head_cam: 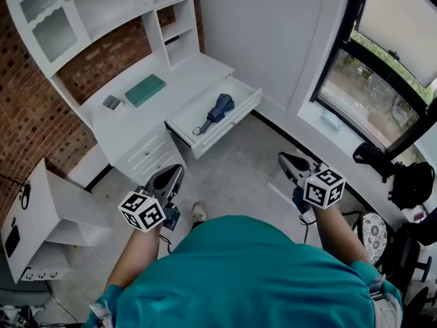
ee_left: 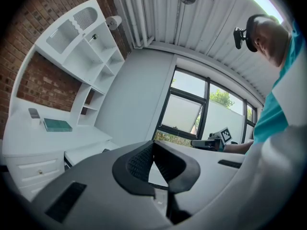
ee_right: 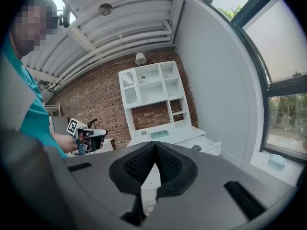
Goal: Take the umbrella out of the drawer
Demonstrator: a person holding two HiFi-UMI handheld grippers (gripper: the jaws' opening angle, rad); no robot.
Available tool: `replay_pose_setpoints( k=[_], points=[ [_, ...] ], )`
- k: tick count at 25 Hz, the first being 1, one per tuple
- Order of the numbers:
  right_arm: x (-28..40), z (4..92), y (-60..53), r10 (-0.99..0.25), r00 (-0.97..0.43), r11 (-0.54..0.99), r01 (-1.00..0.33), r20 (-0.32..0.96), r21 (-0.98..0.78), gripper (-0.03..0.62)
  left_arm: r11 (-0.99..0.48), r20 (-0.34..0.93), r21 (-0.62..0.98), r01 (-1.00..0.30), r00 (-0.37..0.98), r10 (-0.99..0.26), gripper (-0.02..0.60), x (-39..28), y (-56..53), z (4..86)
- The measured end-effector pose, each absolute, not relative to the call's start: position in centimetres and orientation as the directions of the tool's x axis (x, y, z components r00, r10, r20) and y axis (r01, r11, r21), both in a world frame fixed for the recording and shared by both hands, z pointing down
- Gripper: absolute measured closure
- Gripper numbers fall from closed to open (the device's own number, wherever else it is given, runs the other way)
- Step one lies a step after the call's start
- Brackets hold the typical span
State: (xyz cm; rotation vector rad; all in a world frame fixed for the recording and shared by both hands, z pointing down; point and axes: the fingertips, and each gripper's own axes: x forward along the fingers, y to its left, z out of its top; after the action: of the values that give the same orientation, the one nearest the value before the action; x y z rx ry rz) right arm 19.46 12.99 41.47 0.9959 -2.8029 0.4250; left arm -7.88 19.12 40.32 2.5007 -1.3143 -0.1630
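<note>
Nearest, the left gripper (head_cam: 172, 175) and right gripper (head_cam: 290, 162) hang over the grey floor (head_cam: 239, 173), each with its jaws together and nothing between them. Farther off, the folded dark-blue umbrella (head_cam: 217, 111) lies inside the open white drawer (head_cam: 229, 130) at the right end of the white desk (head_cam: 179, 80).

I count one umbrella (head_cam: 217, 111) and one open drawer (head_cam: 231, 124). The desk (head_cam: 186, 79) carries one green book (head_cam: 145, 89) and one small grey block (head_cam: 111, 102) towards its left edge. There are two grippers, the left gripper (head_cam: 174, 171) and the right gripper (head_cam: 285, 160).
</note>
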Motion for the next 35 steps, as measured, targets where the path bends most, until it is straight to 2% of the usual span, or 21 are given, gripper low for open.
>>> replay_pose_setpoints(
  k=[15, 23, 29, 35],
  points=[
    [6.5, 40.7, -3.0, -0.674, -0.696, 0.679, -0.716, 0.246, -0.165, 0.572, -0.681, -0.002, 0.305, -0.666, 0.715, -0.700, 0.568, -18.7, -0.1, 40.2],
    [0.0, 40.3, -11.4, -0.698, -0.669, 0.650, -0.742, 0.255, -0.164, 0.572, -0.706, 0.012, 0.325, -0.629, 0.749, -0.662, 0.568, -24.7, -9.1, 40.7],
    [-2.6, 41.1, -15.8, -0.693, -0.666, 0.648, -0.743, 0.275, -0.166, 0.572, -0.712, 0.034, 0.342, -0.613, 0.765, -0.643, 0.568, -26.6, -13.7, 41.9],
    [-1.9, 42.4, -19.4, -0.684, -0.665, 0.636, -0.745, 0.298, -0.202, 0.572, -0.698, 0.050, 0.365, -0.616, 0.762, -0.646, 0.568, -26.2, -16.8, 42.6]
  ],
)
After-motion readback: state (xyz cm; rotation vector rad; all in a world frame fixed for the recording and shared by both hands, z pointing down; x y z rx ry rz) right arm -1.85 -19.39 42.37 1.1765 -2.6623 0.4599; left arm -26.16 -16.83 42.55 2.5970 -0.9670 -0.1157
